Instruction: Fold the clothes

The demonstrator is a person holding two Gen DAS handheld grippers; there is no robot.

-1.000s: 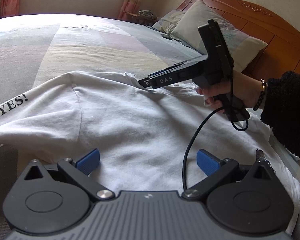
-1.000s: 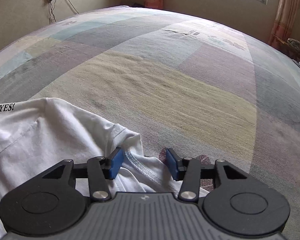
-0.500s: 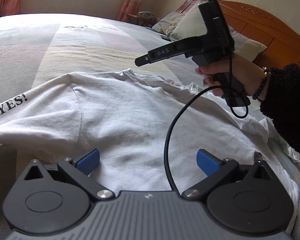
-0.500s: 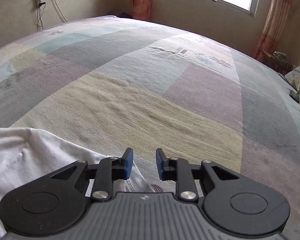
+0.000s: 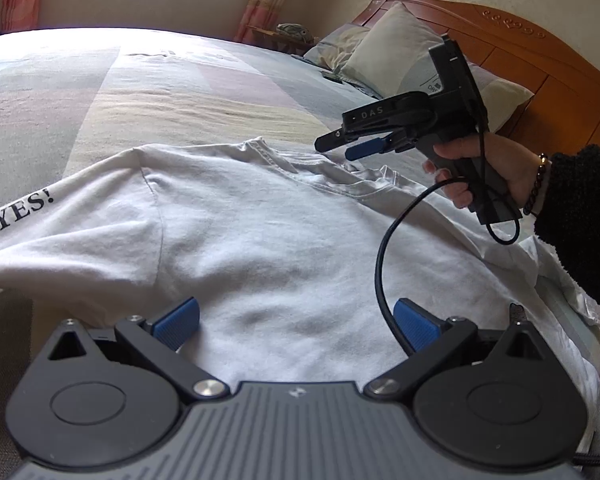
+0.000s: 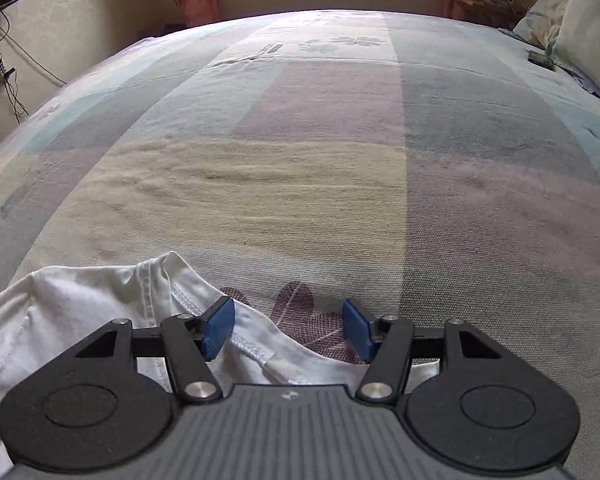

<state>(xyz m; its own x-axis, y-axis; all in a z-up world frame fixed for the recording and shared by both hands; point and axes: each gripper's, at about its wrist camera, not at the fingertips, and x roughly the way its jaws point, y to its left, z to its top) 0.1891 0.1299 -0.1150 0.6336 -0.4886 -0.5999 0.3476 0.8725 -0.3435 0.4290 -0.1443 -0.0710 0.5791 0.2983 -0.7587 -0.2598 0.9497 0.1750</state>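
Observation:
A white T-shirt with black lettering on its left sleeve lies spread on the bed. My left gripper hovers low over the shirt's body, wide open, nothing between its blue pads. In the left wrist view my right gripper is held by a hand in a black sleeve just above the shirt's collar. In the right wrist view the right gripper has its jaws opening; the collar's stitched edge lies below the gap and no pad presses on it.
The patchwork bedspread stretches far beyond the shirt. Pillows lean on the wooden headboard at the right. A black cable hangs from the right gripper over the shirt. A curtained window wall stands behind the bed.
The right gripper narrowed and lifted off the collar, then rolled, shifted right along the neckline and widened again. The collar lies flatter. The left gripper stayed still.

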